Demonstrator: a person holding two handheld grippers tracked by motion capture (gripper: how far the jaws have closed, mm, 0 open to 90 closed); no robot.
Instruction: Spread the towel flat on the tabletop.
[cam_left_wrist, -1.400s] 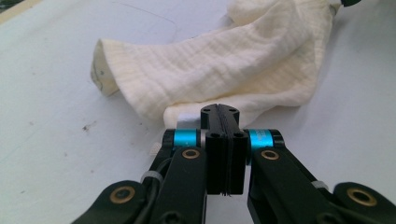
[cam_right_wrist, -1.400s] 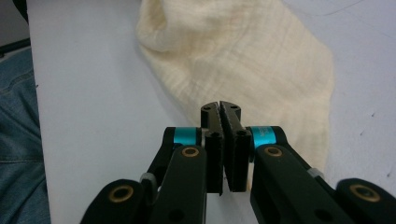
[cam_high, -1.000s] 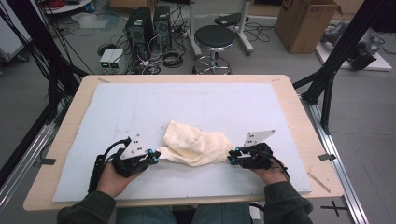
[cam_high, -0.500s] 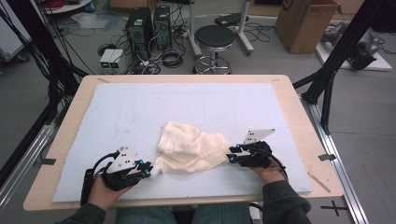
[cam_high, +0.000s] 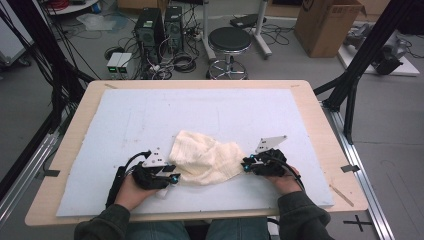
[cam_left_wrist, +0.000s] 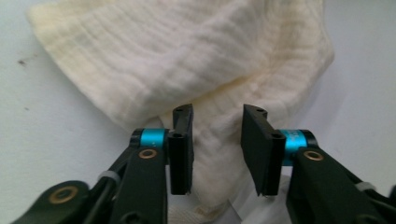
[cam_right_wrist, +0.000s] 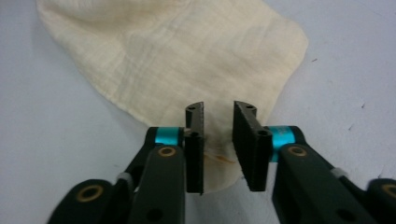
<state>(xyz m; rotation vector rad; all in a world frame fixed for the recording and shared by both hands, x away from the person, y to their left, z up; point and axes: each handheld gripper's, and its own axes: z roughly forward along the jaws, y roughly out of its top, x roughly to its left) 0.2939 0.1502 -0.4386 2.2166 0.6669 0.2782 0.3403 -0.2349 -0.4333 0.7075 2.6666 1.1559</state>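
Observation:
A crumpled cream cloth (cam_high: 207, 157) lies on the pale foam mat (cam_high: 200, 107), between my two grippers. My left gripper (cam_high: 175, 177) sits at the cloth's near-left corner. In the left gripper view the jaws (cam_left_wrist: 217, 112) stand apart over a fold of the cloth (cam_left_wrist: 177, 56); they have just been opening and the pads do not press on it. My right gripper (cam_high: 245, 164) is at the cloth's right edge. In the right gripper view its jaws (cam_right_wrist: 218, 106) straddle the cloth's rim (cam_right_wrist: 187, 51); they have just been closing, but a gap still shows.
The mat covers most of a wooden table (cam_high: 320, 125). Beyond the far edge, on the floor, are a black stool (cam_high: 228, 40), computer towers (cam_high: 160, 25) with cables, and a cardboard box (cam_high: 325, 25). Black frame legs (cam_high: 350, 85) stand at the right.
The left gripper let go of the cloth's left edge, drew back toward the near edge, then returned to the cloth with its jaws wider. The cloth's left side settled flatter. The right hand stayed put.

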